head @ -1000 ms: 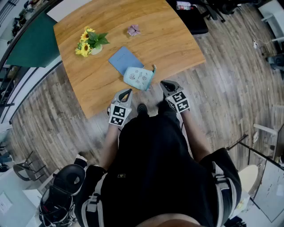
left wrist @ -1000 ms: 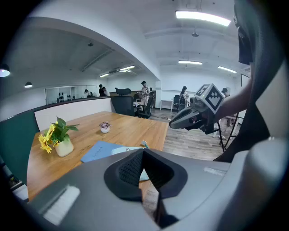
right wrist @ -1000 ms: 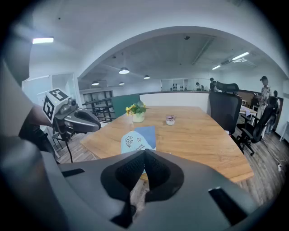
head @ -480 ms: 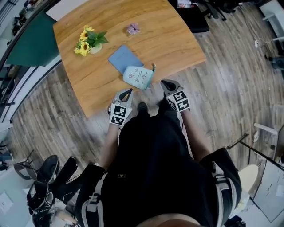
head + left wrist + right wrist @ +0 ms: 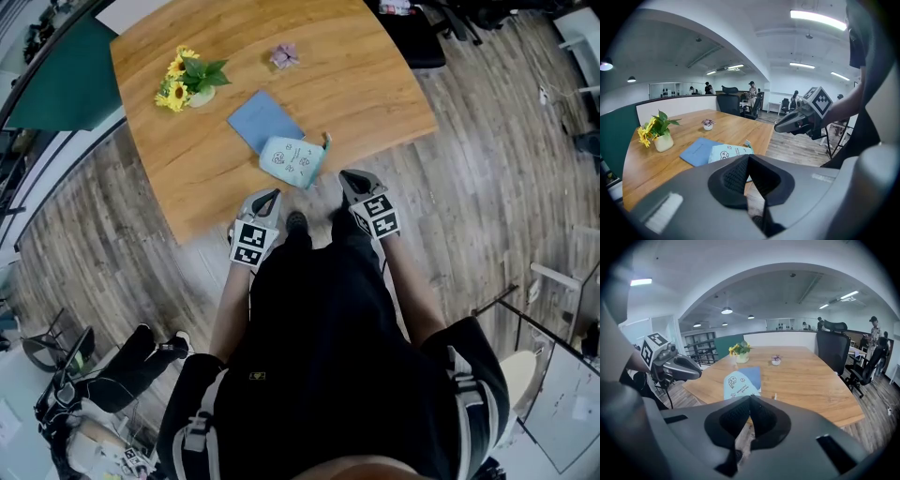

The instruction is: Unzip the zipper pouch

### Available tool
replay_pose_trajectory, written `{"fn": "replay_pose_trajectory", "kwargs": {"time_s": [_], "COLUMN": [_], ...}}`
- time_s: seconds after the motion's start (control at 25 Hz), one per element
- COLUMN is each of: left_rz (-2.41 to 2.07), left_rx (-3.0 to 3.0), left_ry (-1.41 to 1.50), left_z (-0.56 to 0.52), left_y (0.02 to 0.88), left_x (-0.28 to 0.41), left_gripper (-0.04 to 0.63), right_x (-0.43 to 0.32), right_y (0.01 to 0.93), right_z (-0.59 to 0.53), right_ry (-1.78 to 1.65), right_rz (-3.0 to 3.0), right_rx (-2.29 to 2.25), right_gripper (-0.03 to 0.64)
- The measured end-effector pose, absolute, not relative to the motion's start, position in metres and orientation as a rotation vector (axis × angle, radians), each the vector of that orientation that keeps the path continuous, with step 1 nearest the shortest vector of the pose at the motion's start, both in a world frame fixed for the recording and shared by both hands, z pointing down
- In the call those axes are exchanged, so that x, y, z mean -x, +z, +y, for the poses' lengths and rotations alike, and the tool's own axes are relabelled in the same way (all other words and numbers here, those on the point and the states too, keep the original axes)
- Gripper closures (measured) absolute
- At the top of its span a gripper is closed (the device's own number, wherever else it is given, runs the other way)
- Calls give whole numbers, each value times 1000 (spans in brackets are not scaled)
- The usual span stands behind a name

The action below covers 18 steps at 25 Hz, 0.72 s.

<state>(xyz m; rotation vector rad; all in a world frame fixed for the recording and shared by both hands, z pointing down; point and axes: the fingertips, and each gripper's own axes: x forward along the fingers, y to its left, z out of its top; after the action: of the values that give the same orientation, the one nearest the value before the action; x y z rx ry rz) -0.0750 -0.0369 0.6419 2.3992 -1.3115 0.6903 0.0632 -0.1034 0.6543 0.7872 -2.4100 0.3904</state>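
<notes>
The zipper pouch lies upper centre of the frame near the tabletop edge, overlapping a blue booklet. Just below it, the left gripper and right gripper hover, fingers clenched on nothing.

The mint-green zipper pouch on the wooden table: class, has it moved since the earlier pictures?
No. The mint-green zipper pouch still overlaps the same corner of the flat blue notebook at the edge of the wooden table.
</notes>
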Motion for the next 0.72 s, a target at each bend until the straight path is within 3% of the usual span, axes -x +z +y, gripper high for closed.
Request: {"fn": "replay_pose_trajectory", "kwargs": {"time_s": [0.72], "left_rz": [-1334], "left_rx": [-2223], "left_ry": [641], "left_z": [-27], "left_y": [690], "left_x": [72], "left_gripper": [597], "right_x": [-66], "right_y": [674], "right_z": [-99], "right_ry": [384], "right_rz": [-2333], "right_rx": [-610], "right_gripper": [615]}}
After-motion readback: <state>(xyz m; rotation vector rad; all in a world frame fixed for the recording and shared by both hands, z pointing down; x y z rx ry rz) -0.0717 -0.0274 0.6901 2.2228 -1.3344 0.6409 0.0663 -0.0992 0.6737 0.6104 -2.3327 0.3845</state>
